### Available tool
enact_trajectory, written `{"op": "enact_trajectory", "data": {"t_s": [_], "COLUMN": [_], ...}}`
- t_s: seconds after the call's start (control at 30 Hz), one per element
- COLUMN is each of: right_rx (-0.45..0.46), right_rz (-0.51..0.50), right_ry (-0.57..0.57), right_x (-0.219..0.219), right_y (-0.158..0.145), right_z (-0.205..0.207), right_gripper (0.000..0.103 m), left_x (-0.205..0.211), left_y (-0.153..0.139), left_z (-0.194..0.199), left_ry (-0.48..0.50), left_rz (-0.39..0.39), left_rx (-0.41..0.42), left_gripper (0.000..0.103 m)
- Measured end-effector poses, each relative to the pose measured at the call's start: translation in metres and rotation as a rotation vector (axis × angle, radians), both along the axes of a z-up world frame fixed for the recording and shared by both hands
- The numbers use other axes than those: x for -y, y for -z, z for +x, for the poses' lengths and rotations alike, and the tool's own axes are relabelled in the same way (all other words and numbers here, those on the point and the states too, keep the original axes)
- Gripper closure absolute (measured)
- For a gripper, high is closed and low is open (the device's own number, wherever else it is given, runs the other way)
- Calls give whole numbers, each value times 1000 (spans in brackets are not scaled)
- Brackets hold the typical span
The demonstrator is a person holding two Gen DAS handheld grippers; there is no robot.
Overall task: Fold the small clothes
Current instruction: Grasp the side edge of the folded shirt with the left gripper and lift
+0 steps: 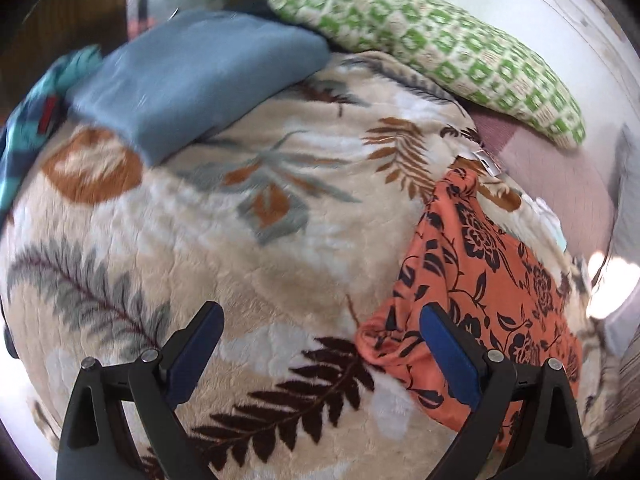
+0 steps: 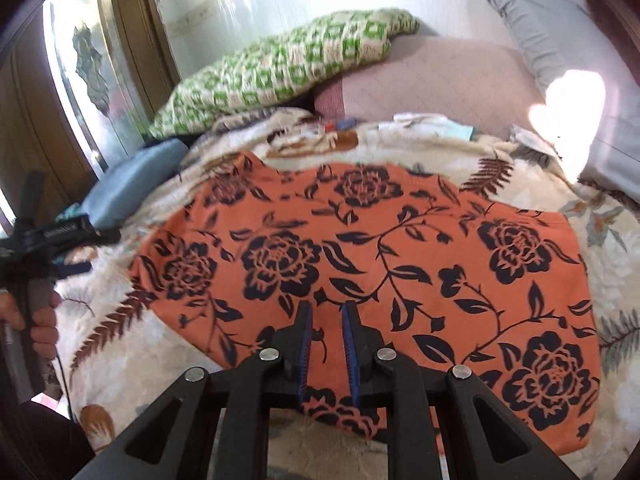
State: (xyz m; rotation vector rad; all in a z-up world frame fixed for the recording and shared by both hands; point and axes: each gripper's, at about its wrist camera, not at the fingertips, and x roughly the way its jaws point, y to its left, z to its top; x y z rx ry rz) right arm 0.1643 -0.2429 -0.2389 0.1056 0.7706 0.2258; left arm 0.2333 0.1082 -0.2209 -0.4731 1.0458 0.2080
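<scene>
Two grippers work an orange cloth with black roses (image 2: 360, 240), spread flat on a leaf-print plush blanket (image 1: 240, 248) over the bed. Right gripper (image 2: 327, 320): jaws narrow, above the near hem, apparently pinching nothing. Left gripper (image 1: 322, 328): jaws wide, at the cloth's rumpled corner. Folding looks barely begun; next, grip that corner.

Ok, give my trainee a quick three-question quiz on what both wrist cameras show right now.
1. True or false: the left gripper holds the orange floral garment.
2. What lies against the folded blue cloth at the far side? A) green patterned pillow B) a book
3. The right gripper has its jaws nearly ____.

Key: 1 false, jaws wide and empty; 2 A; 3 closed.
</scene>
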Motion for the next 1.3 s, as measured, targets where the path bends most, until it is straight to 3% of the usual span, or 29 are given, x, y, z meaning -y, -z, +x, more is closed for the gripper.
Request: {"op": "enact_trajectory", "data": {"t_s": [0.13,0.3,0.43,0.53,0.63,0.7,0.73,0.77,0.8,0.83,0.93,1.07,1.13,1.2,1.23,1.27,1.3], "right_rx": [39,23,-10,-16,-20,-20,-21,-23,-28,-36,-49,-65,-75,-81,-82,-81,-79], "right_rz": [42,62,82,78,84,77,72,67,61,56,70,90,102,106,106,104,102], "right_ry": [11,55,89,89,84,77,74,71,73,78,88,118,128,131,130,129,129], "right_x": [8,23,37,42,42,40,39,38,37,37,40,48,51,52,52,52,52], "right_y": [-18,-21,-12,-9,-7,-6,-6,-5,-3,-1,4,11,14,16,17,17,17], "right_z": [-19,-25,-22,-20,-17,-15,-14,-13,-12,-11,-8,-5,-3,-1,0,0,-1], "right_gripper": [85,85,85,85,85,85,85,85,85,85,85,85,85,85,85,85,85], "left_x": [7,37,60,58,48,41,39,38,37,38,42,45,51,55,56,55,53], "left_y": [12,38,38,42,45,43,43,42,42,43,43,49,46,46,46,48,49], "left_z": [-9,-16,-4,5,11,8,8,8,9,11,13,18,20,21,21,22,23], "left_ry": [5,59,103,56,22,16,10,10,28,42,48,53,78,102,98,90,89], "left_rz": [-93,-214,-158,-99,-130,-156,-160,-168,-206,-234,-222,-279,-255,-214,-207,-203,-211], "left_rx": [-39,-121,-83,-76,-70,-32,-16,9,31,29,42,47,50,49,53,52,54], "left_gripper": [4,4,4,4,5,12,26,48,56,59,60,34,31,31,40,58,61]}}
